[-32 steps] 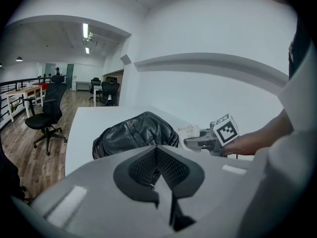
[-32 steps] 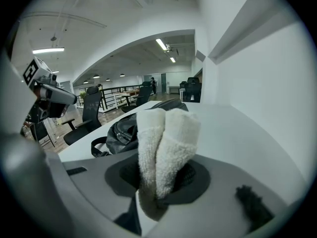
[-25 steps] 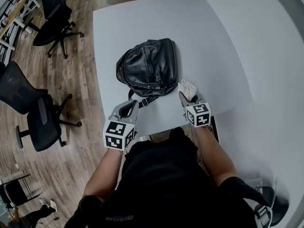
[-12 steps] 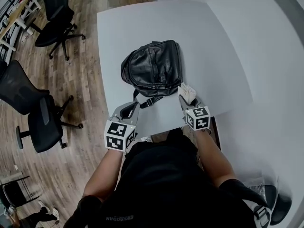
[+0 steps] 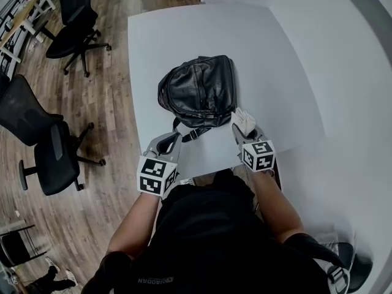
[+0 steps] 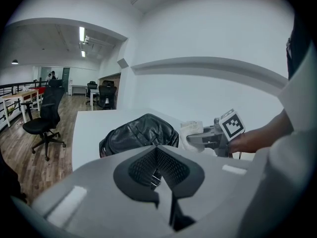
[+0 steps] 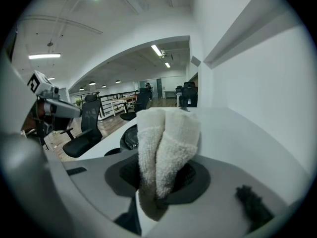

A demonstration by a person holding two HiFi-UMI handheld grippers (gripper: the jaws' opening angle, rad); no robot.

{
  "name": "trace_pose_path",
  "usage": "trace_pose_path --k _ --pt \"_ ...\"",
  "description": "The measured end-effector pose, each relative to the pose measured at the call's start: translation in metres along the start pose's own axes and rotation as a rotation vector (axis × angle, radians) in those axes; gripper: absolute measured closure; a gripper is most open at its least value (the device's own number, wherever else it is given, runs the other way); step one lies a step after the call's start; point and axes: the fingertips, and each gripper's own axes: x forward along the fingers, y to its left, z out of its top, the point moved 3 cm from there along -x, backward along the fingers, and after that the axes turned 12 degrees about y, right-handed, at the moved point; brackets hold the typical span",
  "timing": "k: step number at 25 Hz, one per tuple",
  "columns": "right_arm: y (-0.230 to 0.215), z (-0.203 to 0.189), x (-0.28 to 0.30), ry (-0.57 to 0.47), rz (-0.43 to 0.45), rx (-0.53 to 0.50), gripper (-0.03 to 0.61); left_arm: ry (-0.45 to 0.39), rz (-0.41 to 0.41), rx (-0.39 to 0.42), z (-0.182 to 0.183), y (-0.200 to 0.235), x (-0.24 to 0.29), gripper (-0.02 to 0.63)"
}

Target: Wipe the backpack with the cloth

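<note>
**Status: Cloth Clamped, Backpack on Bench**

**Item count**
- One black backpack (image 5: 197, 90).
- One white cloth (image 5: 243, 120).
- One white bench (image 5: 184, 35).
- Two tongs, one in each of the person's hands.
- At least two black office chairs (image 5: 70, 14) on the wood floor (image 5: 92, 201), to the left of the bench.

**Tongs state**
- Left tongs (image 5: 171, 138): jaws clenched together, with nothing between them. The tips sit over the near edge of the bench, close to a backpack strap (image 5: 190, 131) that trails towards them. Contact with the strap cannot be confirmed.
- Right tongs (image 5: 240, 129): jaws clamped on the cloth. The cloth is folded into two upright lobes that rise clear of the pads.

**Position of the backpack**
- The backpack lies flat on the bench, ahead of both tongs and roughly between their lines.
- The cloth sits just beside the backpack's near right corner. No view shows whether the two touch.
- The left tongs are nearer the backpack's near left side, with bare bench between the tips and the body of the bag.
</note>
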Motion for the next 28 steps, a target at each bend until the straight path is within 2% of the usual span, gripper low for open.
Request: trace_pose_path --k 3,8,15,21,28 --pt "0.002 0.032 -0.014 -0.061 0.031 0.002 0.469 -0.018 0.005 -0.010 0.005 0.004 0.002 0.609" --pt "0.018 0.096 -0.007 -0.136 0.114 -0.066 0.469 -0.054 0.023 -0.037 0.011 0.012 0.002 0.609" --pt "0.052 0.153 0.065 -0.118 0.237 -0.148 0.469 -0.088 0.071 -0.099 0.010 0.026 -0.005 0.609" --pt "0.076 0.180 0.129 -0.066 0.304 -0.237 0.469 -0.111 0.153 -0.188 0.001 0.040 -0.011 0.609" --pt "0.085 0.205 0.191 -0.038 0.319 -0.242 0.469 -0.081 0.215 -0.250 -0.025 0.044 -0.017 0.609"
